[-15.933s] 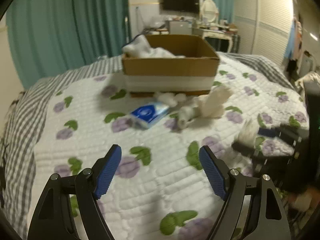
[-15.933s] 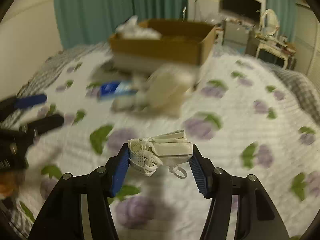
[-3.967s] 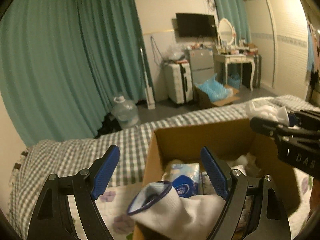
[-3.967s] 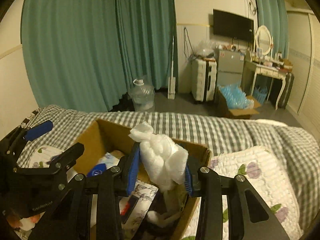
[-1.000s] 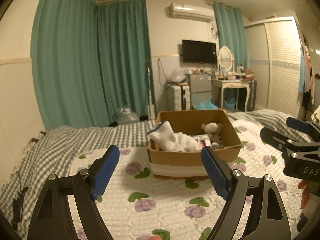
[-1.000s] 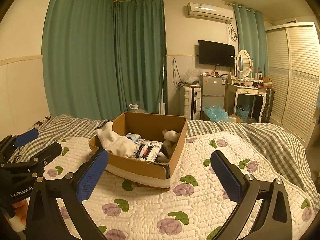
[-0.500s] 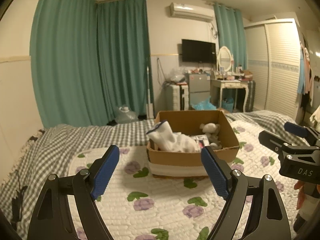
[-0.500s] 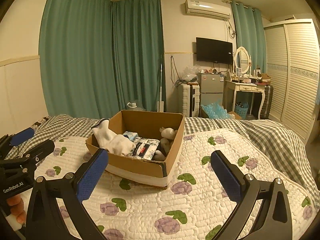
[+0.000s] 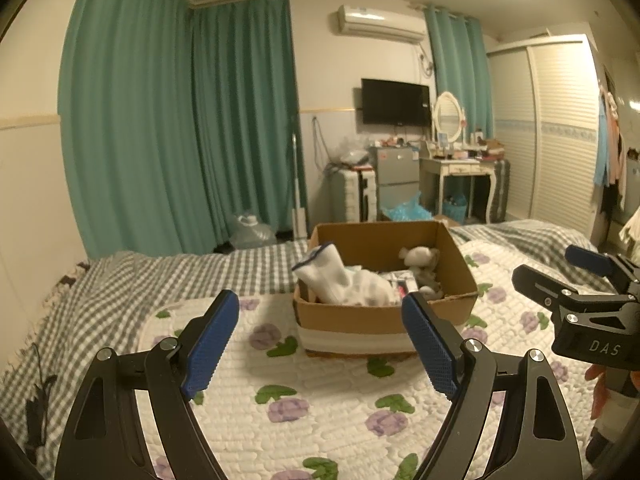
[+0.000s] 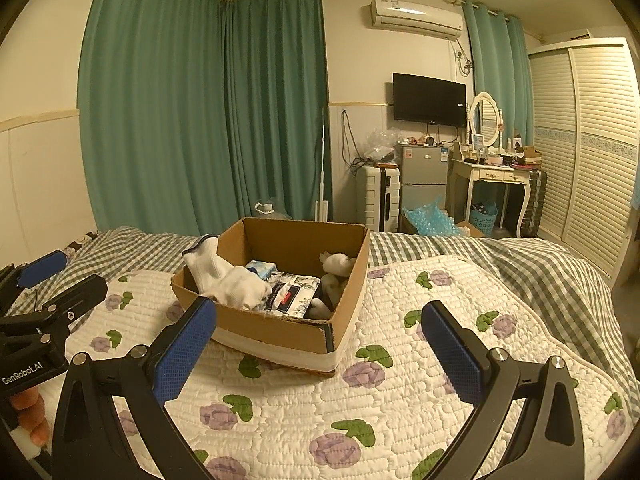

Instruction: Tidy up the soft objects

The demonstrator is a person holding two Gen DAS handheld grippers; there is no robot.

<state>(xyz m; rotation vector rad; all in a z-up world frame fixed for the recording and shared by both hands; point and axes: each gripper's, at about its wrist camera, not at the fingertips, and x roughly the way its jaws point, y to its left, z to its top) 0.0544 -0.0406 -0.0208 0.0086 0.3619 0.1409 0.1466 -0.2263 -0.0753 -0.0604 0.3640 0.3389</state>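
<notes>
On a flower-print quilt (image 10: 400,400), an open cardboard box (image 10: 280,330) at twelve o'clock holds white socks (image 10: 228,280), tissue packs (image 10: 292,294) and a small plush toy (image 10: 334,268), while the left gripper (image 9: 320,344) and right gripper (image 10: 320,344) hover wide open, gripping nothing.

Box (image 10: 280,332) near wall hides lower part of socks (image 10: 228,280) and soft toy (image 10: 334,276). Print on packets (image 10: 290,294) too small to read. Bed (image 10: 400,400) cut off by frame edges.
</notes>
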